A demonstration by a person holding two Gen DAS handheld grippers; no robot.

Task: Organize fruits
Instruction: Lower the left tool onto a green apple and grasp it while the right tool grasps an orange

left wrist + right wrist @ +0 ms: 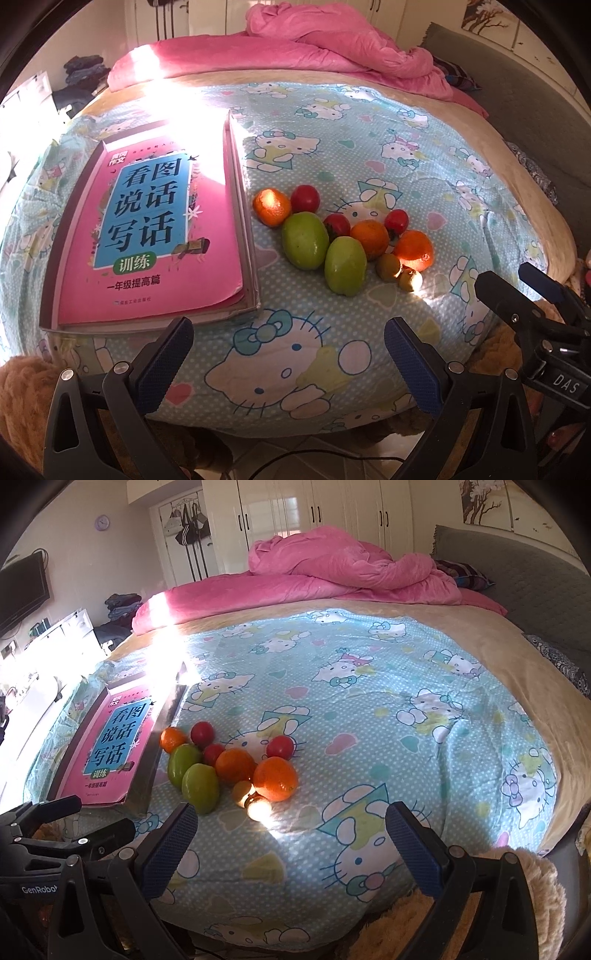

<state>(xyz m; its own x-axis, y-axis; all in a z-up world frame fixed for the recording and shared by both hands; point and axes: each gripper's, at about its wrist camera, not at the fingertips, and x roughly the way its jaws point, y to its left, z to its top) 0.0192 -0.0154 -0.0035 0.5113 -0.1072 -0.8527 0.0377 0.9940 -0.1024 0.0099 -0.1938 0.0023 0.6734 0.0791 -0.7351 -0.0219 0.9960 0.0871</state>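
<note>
I have both tools hovering at the near edge of the bed (369, 92), and neither grasps anything: the left tool (288, 354) stands released with its blue pads wide apart over the cartoon-cat sheet (332, 155), and the right tool (291, 842) is spread the same way. The fruits (343, 236) lie in one tight cluster on the sheet, just right of a pink book (155, 229) that rests in a shallow tray (243, 221). From the left wrist I read the pile clearly: two green fruits (306, 240) touching each other at the front, three orange ones (414, 249), three red tomatoes (305, 198) behind them, and two small olive-coloured fruits (388, 266) at the near right edge, partly washed out by a sun patch. That view also shows the right tool's black frame (535, 314) coming in at the right edge. The right wrist view shows what the left does not: white wardrobes (314, 513) behind the bed, a dark television (22, 590) on the left wall, a round clock (102, 522), and the left tool's frame (55, 830) low on the left. Here the book is foreshortened and glare hides its far end. A crumpled pink blanket (332, 44) sits at the far side of the bed, well apart from the fruit. Nothing stands between either tool and the pile.
</note>
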